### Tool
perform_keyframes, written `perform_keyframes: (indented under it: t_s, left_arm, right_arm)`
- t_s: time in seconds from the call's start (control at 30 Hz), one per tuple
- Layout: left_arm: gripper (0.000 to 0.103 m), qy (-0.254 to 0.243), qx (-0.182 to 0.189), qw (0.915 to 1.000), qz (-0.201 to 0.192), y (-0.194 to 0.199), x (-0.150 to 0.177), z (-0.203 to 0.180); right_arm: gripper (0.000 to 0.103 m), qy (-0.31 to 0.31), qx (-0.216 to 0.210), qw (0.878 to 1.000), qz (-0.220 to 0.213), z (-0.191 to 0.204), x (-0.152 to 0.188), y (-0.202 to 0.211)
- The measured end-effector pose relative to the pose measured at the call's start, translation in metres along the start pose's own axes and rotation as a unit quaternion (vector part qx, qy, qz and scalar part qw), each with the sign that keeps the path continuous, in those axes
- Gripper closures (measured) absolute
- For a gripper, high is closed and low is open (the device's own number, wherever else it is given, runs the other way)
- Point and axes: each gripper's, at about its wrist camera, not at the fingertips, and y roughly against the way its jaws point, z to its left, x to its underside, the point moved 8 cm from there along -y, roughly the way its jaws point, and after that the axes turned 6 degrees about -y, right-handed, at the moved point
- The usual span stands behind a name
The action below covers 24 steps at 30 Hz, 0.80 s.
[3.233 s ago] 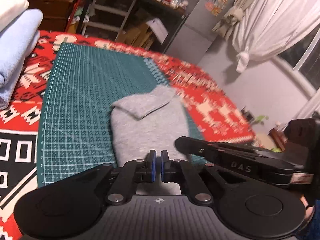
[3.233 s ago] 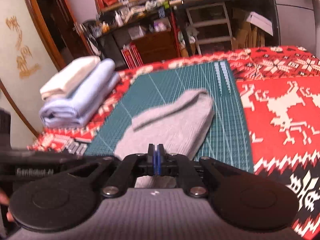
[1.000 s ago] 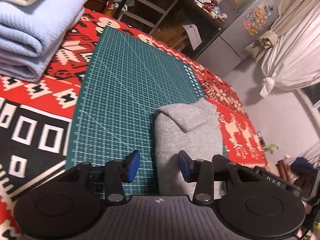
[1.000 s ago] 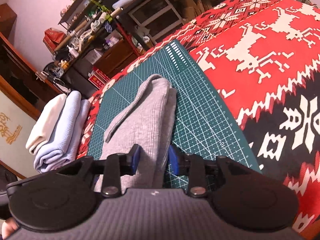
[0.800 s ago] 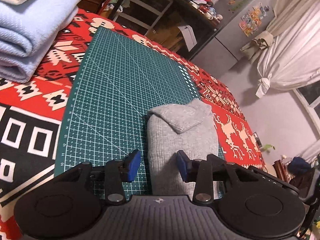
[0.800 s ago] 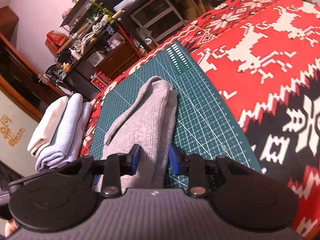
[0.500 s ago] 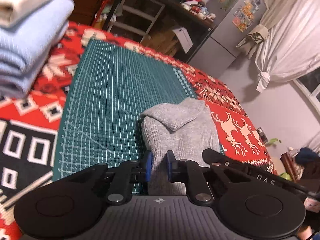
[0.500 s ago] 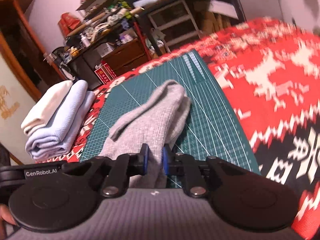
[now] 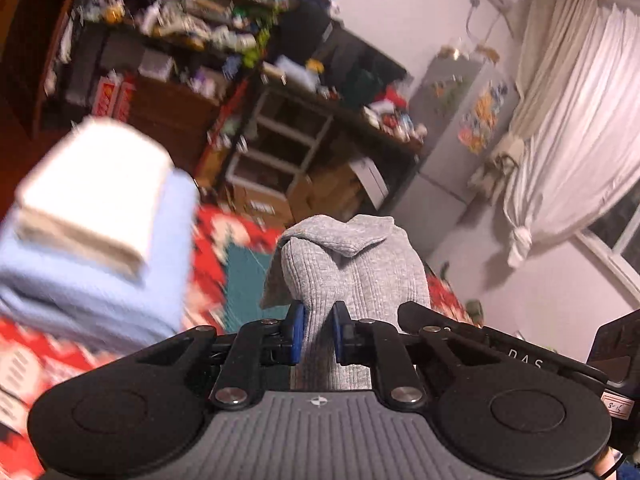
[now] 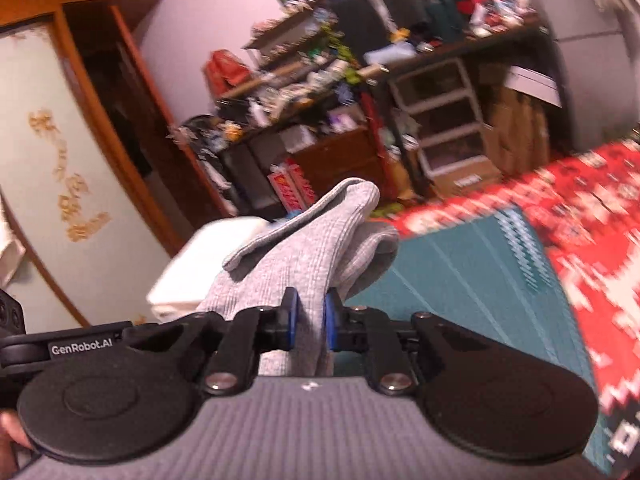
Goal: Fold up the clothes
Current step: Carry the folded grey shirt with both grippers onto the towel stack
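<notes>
At lower centre, the left gripper (image 9: 317, 330) and right gripper (image 10: 307, 322) each clamp the folded grey garment (image 9: 352, 268), apparently lifted above the green mat (image 10: 460, 276). Beyond, at left, sits a blurred stack of folded towels (image 9: 92, 216).

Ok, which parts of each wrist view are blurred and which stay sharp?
Left wrist view: the towel stack and red cloth smear with motion; the left gripper and grey garment are crisp. Right wrist view: the cloth and mat streak; the right gripper and garment are sharp.
</notes>
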Motion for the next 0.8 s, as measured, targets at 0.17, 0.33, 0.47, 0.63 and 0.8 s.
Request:
perform_keyframes:
  t_s: [0.17, 0.33, 0.47, 0.63, 0.8]
  left_arm:
    - [0.089, 0.001, -0.030, 0.9993, -0.023, 0.018, -0.070, 0.047]
    - [0.089, -0.002, -0.068, 0.9973, -0.028, 0.008, -0.125, 0.106]
    - [0.089, 0.003, -0.102, 0.9946, -0.021, -0.008, -0.146, 0.155]
    - [0.089, 0.011, -0.121, 0.9926, 0.002, -0.032, -0.146, 0.199]
    - [0.089, 0.012, -0.130, 0.9910, 0.029, -0.064, -0.130, 0.227]
  right_arm:
    - [0.088, -0.016, -0.032, 0.999, 0.010, 0.052, -0.021, -0.062]
    - [0.088, -0.032, -0.064, 0.997, 0.019, 0.104, -0.042, -0.123]
    - [0.088, -0.045, -0.090, 0.995, 0.027, 0.145, -0.059, -0.172]
    - [0.088, -0.063, -0.106, 0.992, 0.038, 0.173, -0.060, -0.234]
    - [0.088, -0.082, -0.090, 0.991, 0.051, 0.149, -0.041, -0.290]
